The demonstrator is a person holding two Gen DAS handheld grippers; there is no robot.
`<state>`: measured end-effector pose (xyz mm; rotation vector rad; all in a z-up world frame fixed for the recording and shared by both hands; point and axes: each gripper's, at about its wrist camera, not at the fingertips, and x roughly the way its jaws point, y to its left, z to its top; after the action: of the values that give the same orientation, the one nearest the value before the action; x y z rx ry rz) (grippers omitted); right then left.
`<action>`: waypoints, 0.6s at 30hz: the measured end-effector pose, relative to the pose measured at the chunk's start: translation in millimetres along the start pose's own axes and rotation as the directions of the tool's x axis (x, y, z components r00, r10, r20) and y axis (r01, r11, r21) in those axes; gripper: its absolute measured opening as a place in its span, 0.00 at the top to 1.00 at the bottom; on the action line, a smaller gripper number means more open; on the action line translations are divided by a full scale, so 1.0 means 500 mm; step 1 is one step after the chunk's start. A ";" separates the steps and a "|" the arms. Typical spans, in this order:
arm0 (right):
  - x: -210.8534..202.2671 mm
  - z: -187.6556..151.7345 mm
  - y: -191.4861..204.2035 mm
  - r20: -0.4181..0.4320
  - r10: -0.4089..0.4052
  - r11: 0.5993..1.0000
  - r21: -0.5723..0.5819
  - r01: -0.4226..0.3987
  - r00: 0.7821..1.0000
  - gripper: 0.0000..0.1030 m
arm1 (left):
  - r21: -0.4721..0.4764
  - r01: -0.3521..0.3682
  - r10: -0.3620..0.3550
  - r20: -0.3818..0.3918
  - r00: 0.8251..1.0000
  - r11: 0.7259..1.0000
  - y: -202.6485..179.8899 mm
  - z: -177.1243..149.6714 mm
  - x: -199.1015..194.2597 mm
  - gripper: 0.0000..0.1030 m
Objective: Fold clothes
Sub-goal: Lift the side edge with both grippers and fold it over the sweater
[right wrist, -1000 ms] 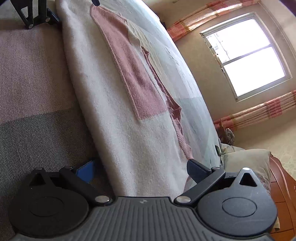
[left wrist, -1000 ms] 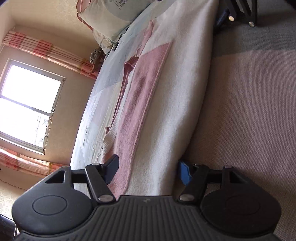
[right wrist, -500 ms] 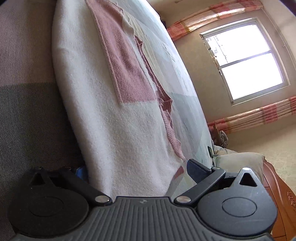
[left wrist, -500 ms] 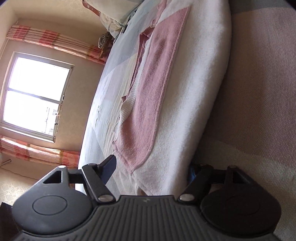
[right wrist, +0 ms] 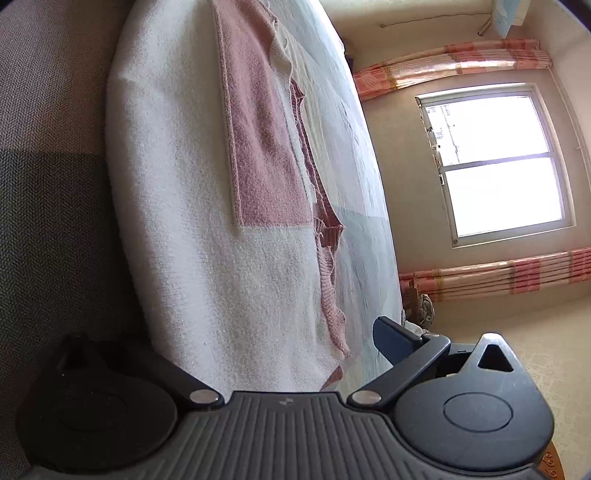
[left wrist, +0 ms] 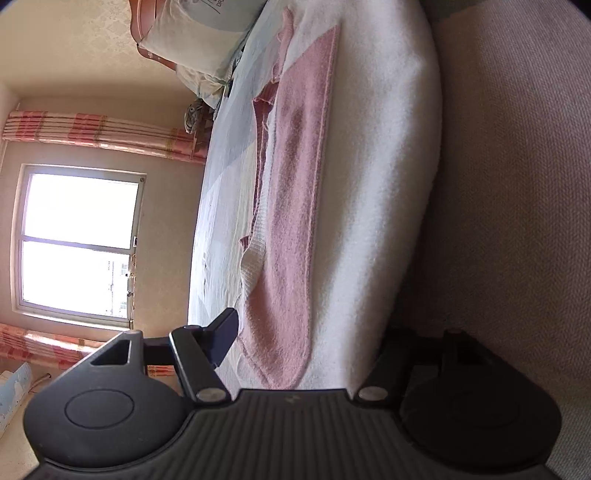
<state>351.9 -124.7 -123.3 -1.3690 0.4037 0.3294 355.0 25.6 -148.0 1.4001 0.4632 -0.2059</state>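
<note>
Fuzzy knit sweater (left wrist: 373, 192), cream with pink panel, nap rough. Smooth thin cotton bedsheet (left wrist: 225, 192). Coarse woven blanket (left wrist: 517, 184), matt. Matt black plastic left gripper (left wrist: 310, 332), ribbed body, shiny metal pivot pins. Glossy wood headboard (left wrist: 138, 26).

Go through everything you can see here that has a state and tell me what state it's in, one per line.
Cream and pink sweater: lying on the bed, folded edge between both grippers' fingers.
Left gripper: open, straddling the sweater's edge.
Right gripper: open, straddling the sweater's edge.
Window: shut, bright daylight.
Curtains: drawn aside.
Pillow: at the headboard.
</note>
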 end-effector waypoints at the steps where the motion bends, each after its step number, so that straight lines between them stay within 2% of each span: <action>1: 0.003 -0.005 -0.002 0.000 -0.001 1.000 -0.003 0.001 1.000 0.00 | 0.007 0.003 -0.003 -0.005 1.000 1.000 -0.002 -0.003 0.002 0.44; 2: 0.006 -0.011 -0.004 -0.001 -0.002 1.000 -0.006 0.002 1.000 0.00 | 0.020 0.017 -0.017 -0.008 1.000 1.000 -0.008 0.002 0.004 0.56; 3: 0.005 -0.002 0.004 0.001 -0.008 0.999 -0.037 0.008 1.000 0.00 | 0.040 0.027 -0.026 -0.011 1.000 0.999 -0.017 0.008 0.006 0.64; 5: 0.002 0.013 0.020 0.010 -0.025 0.994 -0.105 0.026 1.000 0.00 | 0.104 0.021 -0.019 -0.014 1.000 0.994 -0.047 0.020 0.011 0.92; 6: 0.001 0.019 0.028 0.018 -0.035 0.989 -0.141 0.038 0.999 0.01 | 0.128 0.003 -0.001 -0.013 1.000 0.992 -0.063 0.023 0.012 0.94; 8: -0.006 0.024 0.041 0.025 -0.017 0.982 -0.187 0.022 1.000 0.06 | 0.108 -0.015 0.016 -0.014 1.000 0.994 -0.065 0.024 0.013 0.94; 10: -0.013 0.023 0.047 0.030 0.010 0.982 -0.190 -0.004 0.999 0.15 | 0.081 -0.017 0.017 -0.007 1.000 0.997 -0.063 0.021 0.011 0.94; 14: -0.021 0.008 0.051 0.055 0.018 0.988 -0.156 -0.010 0.998 0.25 | 0.072 -0.018 0.018 -0.004 1.000 0.997 -0.062 0.020 0.010 0.94; 17: -0.036 0.004 0.078 0.062 0.023 0.988 -0.154 -0.013 0.998 0.51 | 0.063 -0.023 0.024 0.000 1.000 0.998 -0.061 0.019 0.009 0.94; 18: -0.042 0.001 0.096 0.061 0.031 0.987 -0.159 -0.021 0.998 0.69 | 0.063 -0.027 0.027 -0.001 1.000 0.998 -0.061 0.019 0.009 0.94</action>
<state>311.4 -115.8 -155.6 -1.5048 0.3484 0.4326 348.6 11.6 -176.5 1.4671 0.4426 -0.1984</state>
